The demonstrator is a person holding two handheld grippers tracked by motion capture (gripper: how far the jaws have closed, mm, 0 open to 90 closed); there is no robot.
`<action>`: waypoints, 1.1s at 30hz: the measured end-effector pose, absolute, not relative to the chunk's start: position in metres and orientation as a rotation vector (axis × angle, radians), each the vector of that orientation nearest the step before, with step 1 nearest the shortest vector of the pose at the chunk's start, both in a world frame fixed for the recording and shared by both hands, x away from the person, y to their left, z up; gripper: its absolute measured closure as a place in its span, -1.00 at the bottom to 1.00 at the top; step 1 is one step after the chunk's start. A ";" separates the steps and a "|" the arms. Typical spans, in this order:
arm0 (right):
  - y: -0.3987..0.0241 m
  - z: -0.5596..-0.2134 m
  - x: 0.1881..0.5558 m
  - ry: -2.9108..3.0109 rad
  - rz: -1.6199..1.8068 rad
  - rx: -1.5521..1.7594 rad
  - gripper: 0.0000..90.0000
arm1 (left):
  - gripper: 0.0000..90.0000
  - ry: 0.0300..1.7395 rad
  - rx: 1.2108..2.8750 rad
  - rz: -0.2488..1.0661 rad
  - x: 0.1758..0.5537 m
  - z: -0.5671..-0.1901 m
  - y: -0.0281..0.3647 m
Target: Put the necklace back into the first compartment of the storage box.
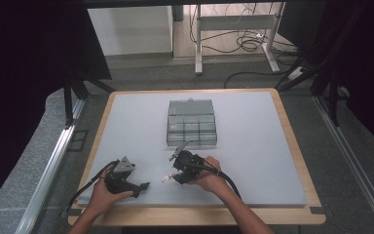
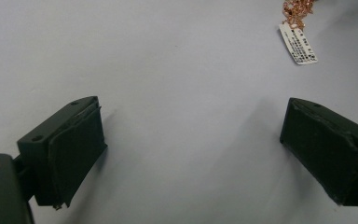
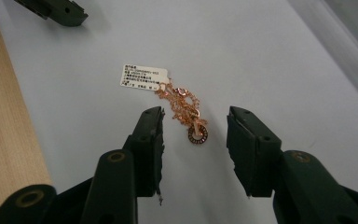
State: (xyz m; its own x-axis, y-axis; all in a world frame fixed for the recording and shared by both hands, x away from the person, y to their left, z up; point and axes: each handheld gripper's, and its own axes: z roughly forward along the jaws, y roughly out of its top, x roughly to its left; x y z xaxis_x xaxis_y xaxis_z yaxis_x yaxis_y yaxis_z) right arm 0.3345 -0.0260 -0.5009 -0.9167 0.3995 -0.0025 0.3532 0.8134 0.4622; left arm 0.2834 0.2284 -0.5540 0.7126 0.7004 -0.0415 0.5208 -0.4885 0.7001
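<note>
- Right gripper point(image 3: 195, 126), black and two-jawed, hovers low over the pale grey table mat point(image 1: 253, 156) with its jaws parted and empty, straddling the jewellery.
- Left gripper point(image 1: 144, 185) rests at seven o'clock on the mat, jaws spread wide, holding nothing.
- Clear plastic compartment box point(image 1: 192, 123) sits at twelve o'clock, well apart from both.
- Rose-gold chain necklace with ring pendant point(image 3: 186, 109) lies bunched between the right jaws, its white paper tag point(image 3: 143, 76) trailing toward eleven o'clock.
- Judgement: lower squarely and close on the bunched chain, not the tag, so nothing slips.
</note>
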 end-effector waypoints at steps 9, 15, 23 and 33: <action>-0.021 -0.506 0.339 2.913 0.621 0.610 0.42 | -0.86 0.922 2.203 0.323 0.284 -0.554 0.229; -0.018 -0.509 0.341 2.910 0.597 0.612 0.49 | -0.86 0.922 2.203 0.323 0.283 -0.554 0.229; -0.014 -0.508 0.340 2.918 0.571 0.612 0.76 | -0.86 0.922 2.204 0.324 0.283 -0.554 0.228; -0.016 -0.508 0.341 2.937 0.600 0.614 0.87 | -0.86 0.922 2.204 0.324 0.284 -0.554 0.229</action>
State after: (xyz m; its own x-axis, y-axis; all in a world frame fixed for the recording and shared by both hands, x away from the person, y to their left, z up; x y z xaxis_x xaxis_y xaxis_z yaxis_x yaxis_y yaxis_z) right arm 0.3411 -0.0161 -0.5079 -0.9163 0.4005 0.0004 0.3685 0.8427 0.3924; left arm 0.2835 0.2285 -0.5540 0.7136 0.6994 -0.0412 0.5200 -0.4894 0.7000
